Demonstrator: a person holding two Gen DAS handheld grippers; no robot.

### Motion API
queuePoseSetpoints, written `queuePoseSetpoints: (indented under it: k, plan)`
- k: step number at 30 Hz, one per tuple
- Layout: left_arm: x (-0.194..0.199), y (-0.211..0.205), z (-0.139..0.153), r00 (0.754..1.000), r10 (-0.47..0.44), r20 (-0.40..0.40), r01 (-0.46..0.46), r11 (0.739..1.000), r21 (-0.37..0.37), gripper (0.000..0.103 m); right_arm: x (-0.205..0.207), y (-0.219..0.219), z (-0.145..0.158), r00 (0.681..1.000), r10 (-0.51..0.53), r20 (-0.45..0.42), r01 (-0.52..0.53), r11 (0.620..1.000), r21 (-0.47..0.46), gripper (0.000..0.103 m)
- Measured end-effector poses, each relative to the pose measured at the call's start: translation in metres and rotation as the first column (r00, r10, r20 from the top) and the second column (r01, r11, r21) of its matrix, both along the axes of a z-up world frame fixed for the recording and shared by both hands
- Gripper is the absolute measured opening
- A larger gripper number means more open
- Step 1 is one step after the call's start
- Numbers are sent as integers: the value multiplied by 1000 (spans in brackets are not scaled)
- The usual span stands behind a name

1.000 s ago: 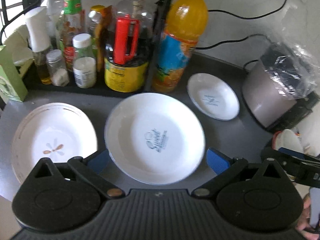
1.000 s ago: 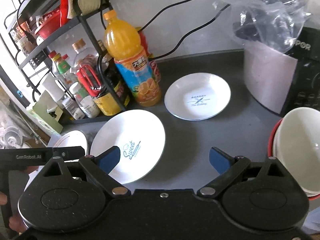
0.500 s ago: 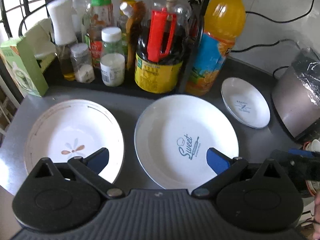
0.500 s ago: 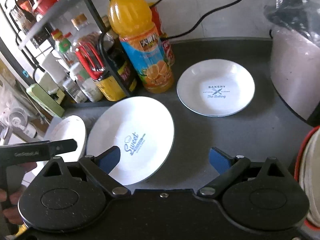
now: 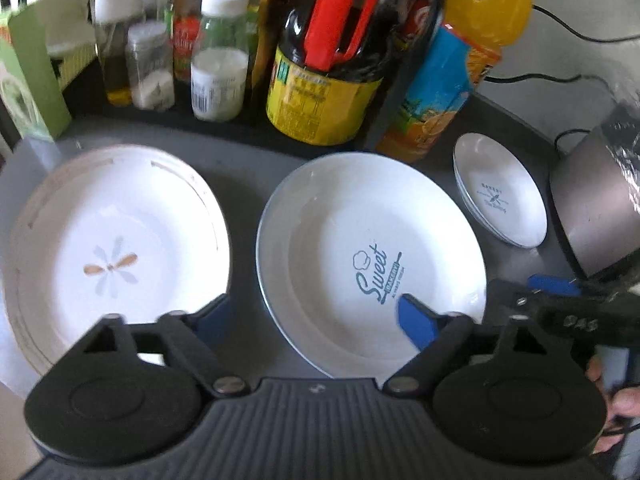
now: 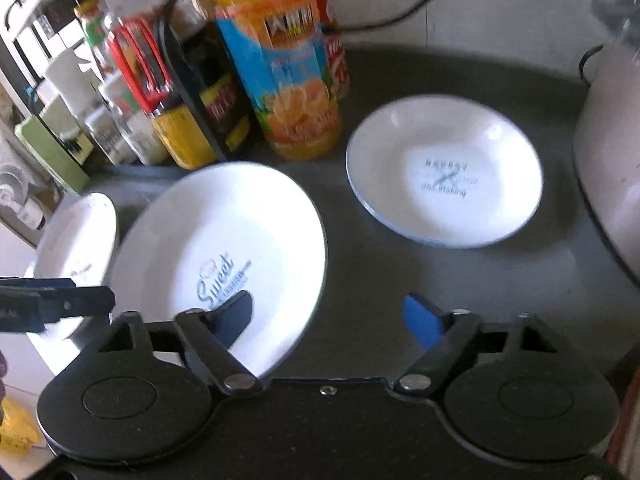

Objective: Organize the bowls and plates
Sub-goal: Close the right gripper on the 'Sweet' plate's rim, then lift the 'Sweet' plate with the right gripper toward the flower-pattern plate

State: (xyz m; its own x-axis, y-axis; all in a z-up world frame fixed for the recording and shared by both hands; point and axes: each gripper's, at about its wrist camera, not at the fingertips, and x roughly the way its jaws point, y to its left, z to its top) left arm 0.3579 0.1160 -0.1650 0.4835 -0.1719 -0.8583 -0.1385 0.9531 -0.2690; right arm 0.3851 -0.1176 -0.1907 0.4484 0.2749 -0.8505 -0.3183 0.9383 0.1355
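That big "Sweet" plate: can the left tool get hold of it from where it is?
Probably yes. The left tool, jaws open and just narrowing, straddles the Sweet plate's near-left rim with nothing between.

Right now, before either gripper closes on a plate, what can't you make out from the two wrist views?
- Near rim of the Sweet plate: both views, hidden behind the gripper bodies.
- Whether the pads of the left gripper or right gripper touch it: unclear; both jaws have just been closing.
- Bakery plate: right wrist, print blurred.
- Flower plate: left edge cut off.
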Motion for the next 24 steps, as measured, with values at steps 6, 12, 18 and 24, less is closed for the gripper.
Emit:
queuePoseSetpoints:
  k: [6,12,18,24]
  plan:
    - [7,9,-16,998,49,-30,-50,998,-48,44,4,-7,-18,997,-10,-81,17,996,93,40]
    - [13,10,-21,998,51,-38,-52,998,-20,43,7,-15,-28,988,-47,-148,72,983,167,32]
    - [19,7,-30,997,54,-50,-55,998,-17,43,4,-3,-23,989,-12,-149,31,992,126,12]
    - [22,0,-42,993,83,-86,-82,997,14,28,-4,-1,-20,989,-21,-147,34,996,82,13]
